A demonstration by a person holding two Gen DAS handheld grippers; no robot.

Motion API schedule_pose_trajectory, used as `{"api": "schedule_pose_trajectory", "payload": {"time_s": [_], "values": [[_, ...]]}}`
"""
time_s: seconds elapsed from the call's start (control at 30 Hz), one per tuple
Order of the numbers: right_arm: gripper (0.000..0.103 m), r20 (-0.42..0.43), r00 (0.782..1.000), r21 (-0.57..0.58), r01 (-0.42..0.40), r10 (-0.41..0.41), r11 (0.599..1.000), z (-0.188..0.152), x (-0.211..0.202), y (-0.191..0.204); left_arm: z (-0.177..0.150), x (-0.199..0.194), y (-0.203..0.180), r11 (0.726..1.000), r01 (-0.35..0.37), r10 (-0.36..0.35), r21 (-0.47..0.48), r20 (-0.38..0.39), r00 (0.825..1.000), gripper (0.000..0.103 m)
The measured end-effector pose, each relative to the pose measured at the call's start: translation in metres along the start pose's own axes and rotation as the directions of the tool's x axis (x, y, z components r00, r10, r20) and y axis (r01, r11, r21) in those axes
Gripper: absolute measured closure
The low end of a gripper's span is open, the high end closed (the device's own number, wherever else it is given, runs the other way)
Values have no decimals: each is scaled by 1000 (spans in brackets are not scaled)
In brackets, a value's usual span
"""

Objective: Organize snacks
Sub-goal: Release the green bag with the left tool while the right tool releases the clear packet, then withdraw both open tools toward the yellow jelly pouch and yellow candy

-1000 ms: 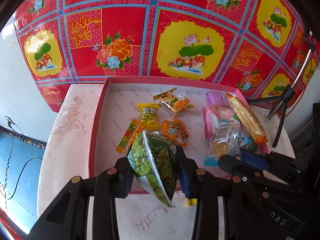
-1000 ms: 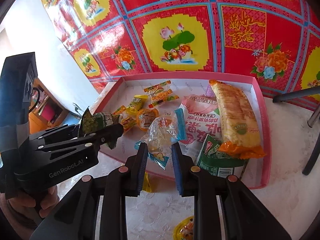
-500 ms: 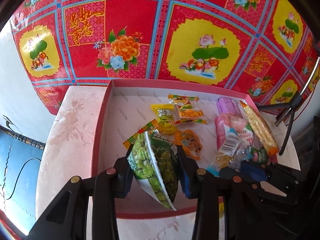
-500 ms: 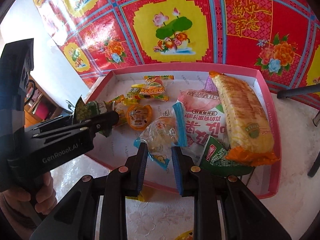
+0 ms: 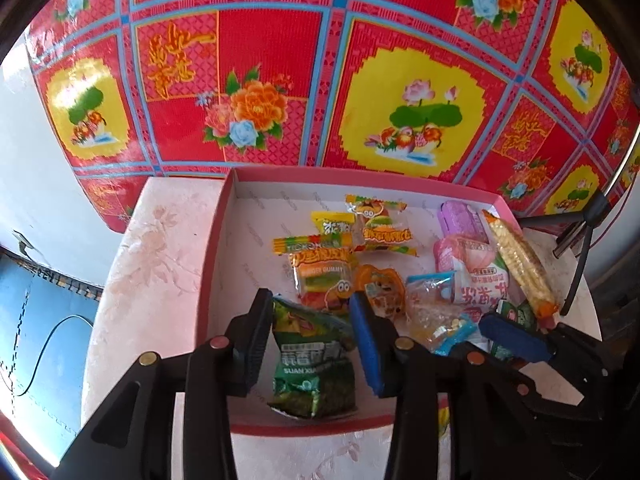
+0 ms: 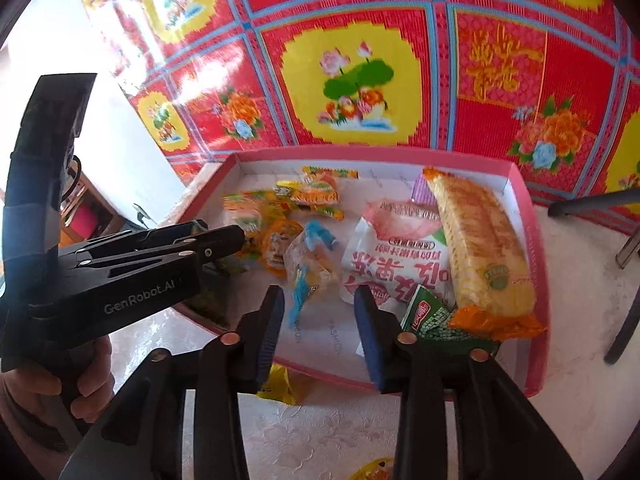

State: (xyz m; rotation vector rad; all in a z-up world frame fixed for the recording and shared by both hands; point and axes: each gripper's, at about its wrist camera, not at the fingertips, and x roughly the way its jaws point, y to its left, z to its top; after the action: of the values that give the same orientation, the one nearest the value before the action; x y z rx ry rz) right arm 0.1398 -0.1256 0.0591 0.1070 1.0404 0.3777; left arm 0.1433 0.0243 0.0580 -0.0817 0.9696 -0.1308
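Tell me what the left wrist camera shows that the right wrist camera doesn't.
Only the left wrist view shows the green pea packet plainly, lying in the box between the open left gripper fingers. Only the right wrist view shows the yellow wrapper on the table outside the box and the hand holding the left gripper. Both show the pink box and the long corn snack.

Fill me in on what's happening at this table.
A person is sorting snacks into a pink box, holding tongs in each hand. The left tongs are open around a green pea packet that lies in the box's near corner; it looks released. The right tongs are open too, with a clear blue-edged packet lying just ahead of them. A yellow packet lies on the table outside the box.
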Motion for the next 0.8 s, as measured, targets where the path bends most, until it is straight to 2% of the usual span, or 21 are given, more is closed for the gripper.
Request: {"api": "schedule_pose_trajectory", "payload": {"time_s": [0.13, 0.8], "values": [[60, 22, 1000, -13, 4, -4, 1000, -2, -9, 3, -1, -9, -2, 1000, 0, 0, 2, 14, 1000, 60], [59, 65, 997, 41, 36, -39, 999, -25, -50, -8, -15, -46, -21, 998, 52, -54, 37, 41, 998, 60]]}}
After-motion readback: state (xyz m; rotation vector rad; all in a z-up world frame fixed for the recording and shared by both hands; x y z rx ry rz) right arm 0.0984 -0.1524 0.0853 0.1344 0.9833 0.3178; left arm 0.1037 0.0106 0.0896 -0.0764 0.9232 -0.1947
